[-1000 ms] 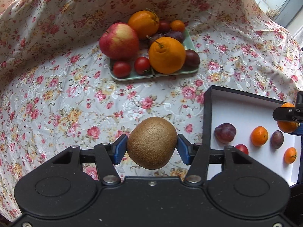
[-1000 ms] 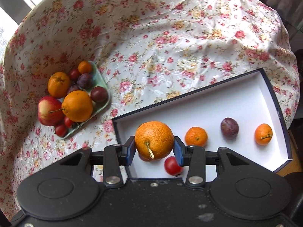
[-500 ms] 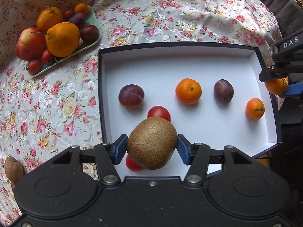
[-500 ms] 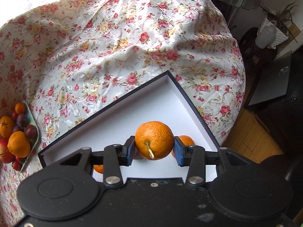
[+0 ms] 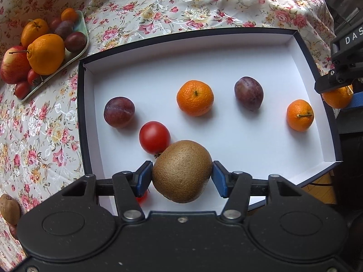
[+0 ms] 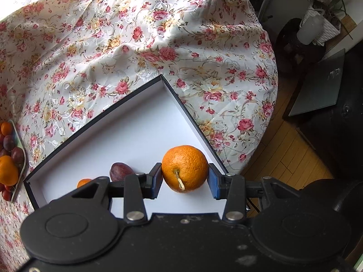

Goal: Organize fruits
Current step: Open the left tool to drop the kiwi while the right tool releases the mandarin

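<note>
Where legible, "DAS" on right tongs (image 5: 338,90)

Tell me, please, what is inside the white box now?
Inside the white box lie two plums, two mandarins and a tomato. Something red is mostly hidden behind the left fingers.

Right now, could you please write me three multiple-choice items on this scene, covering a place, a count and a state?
1. Where does the green tray of fruit sit?
A. inside the box
B. on the floral cloth beside the box
C. on the floor

2. How many plums lie in the white box?
A. two
B. four
C. none

3. What is the left gripper doing?
A. hanging open and empty
B. clamped on a tomato
C. clamped on the kiwi

Answers: B, the tray rests on the cloth left of the box; A, two purple plums show; C, both blue pads press the kiwi.
</note>
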